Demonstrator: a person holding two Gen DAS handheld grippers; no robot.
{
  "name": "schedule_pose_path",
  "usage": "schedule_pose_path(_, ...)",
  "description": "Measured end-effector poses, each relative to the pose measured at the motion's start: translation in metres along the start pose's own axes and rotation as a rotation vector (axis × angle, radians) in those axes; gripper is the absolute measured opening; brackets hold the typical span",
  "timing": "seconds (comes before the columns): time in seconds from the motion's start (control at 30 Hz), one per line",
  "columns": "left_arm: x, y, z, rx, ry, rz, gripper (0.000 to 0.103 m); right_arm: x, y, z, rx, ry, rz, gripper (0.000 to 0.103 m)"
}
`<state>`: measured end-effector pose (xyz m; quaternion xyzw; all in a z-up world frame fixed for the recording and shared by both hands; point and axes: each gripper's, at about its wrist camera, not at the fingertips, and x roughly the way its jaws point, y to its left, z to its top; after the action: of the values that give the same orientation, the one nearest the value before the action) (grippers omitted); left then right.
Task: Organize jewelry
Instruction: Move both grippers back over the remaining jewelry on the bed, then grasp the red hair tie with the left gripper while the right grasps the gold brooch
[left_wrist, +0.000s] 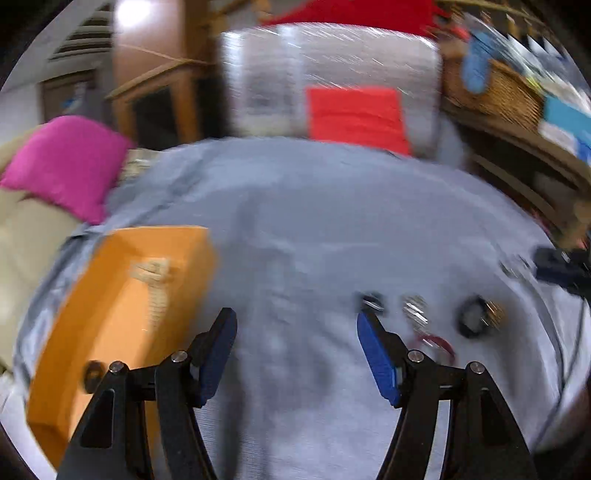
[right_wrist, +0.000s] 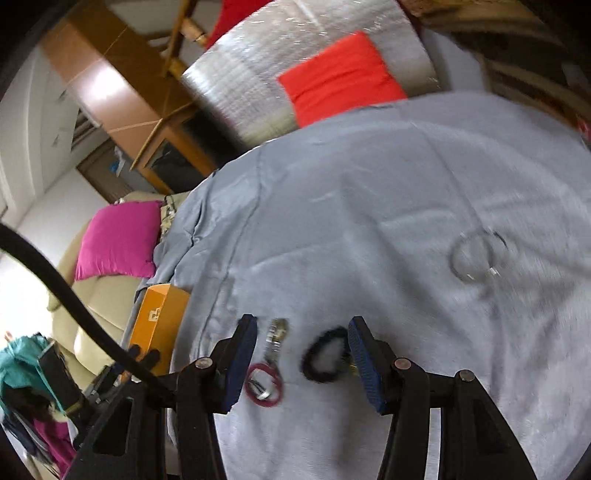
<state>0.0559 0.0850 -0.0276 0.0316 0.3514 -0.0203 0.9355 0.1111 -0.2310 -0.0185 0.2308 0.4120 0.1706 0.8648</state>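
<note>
An orange jewelry box (left_wrist: 122, 302) lies closed on the grey cloth (left_wrist: 314, 221), left of my open, empty left gripper (left_wrist: 297, 325). Several jewelry pieces lie right of it: a small dark piece (left_wrist: 373, 301), a silver piece (left_wrist: 415, 312), a red ring-shaped band (left_wrist: 437, 341) and a black band (left_wrist: 472, 319). In the right wrist view my open, empty right gripper (right_wrist: 301, 332) hovers over the black band (right_wrist: 325, 356), the red band (right_wrist: 266, 386) and the silver piece (right_wrist: 277, 332). A silver bangle (right_wrist: 474, 258) lies farther right. The box (right_wrist: 159, 325) is at the left.
A pink cushion (left_wrist: 66, 166) sits on a beige sofa (left_wrist: 22, 240) at the left. A red cushion (left_wrist: 356, 118) leans on a silvery wrapped bundle (left_wrist: 266, 81) behind the cloth. A wicker basket (left_wrist: 491, 88) is at the back right. A black cable (right_wrist: 74, 310) crosses the right wrist view.
</note>
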Motion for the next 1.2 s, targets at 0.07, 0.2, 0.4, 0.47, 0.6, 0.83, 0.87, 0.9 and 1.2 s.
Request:
schedule_pose_path(0.07,0.007,-0.016,-0.004,0.043,0.036,-0.035,0.068,0.002,-0.016,0.001,0.037,0.022,0.013,0.049)
schedule_pose_path(0.2,0.021,-0.032,-0.005,0.081,0.089,-0.085,0.068,0.005,-0.032,0.0,0.073,0.068,0.027,0.048)
schedule_pose_path(0.4,0.04,-0.036,-0.008,0.056,0.17,-0.19,0.047,0.009,-0.049,-0.005,0.105,0.132,0.02,0.048)
schedule_pose_path(0.47,0.045,-0.036,-0.01,0.046,0.19,-0.217,0.046,0.008,-0.052,-0.008,0.109,0.147,0.016,0.048)
schedule_pose_path(0.6,0.047,-0.047,-0.011,0.078,0.191,-0.215,0.046,0.007,-0.055,-0.01,0.115,0.161,0.023,0.048)
schedule_pose_path(0.83,0.061,-0.063,-0.008,0.087,0.231,-0.259,0.046,0.014,-0.063,-0.012,0.148,0.183,0.015,0.048)
schedule_pose_path(0.87,0.064,-0.067,-0.008,0.094,0.24,-0.264,0.046,0.016,-0.065,-0.013,0.159,0.19,0.011,0.048)
schedule_pose_path(0.9,0.067,-0.071,-0.008,0.105,0.246,-0.268,0.046,0.018,-0.066,-0.013,0.168,0.195,0.014,0.048)
schedule_pose_path(1.2,0.084,-0.077,-0.009,0.097,0.31,-0.315,0.025,0.045,-0.066,-0.012,0.208,0.233,0.027,0.04)
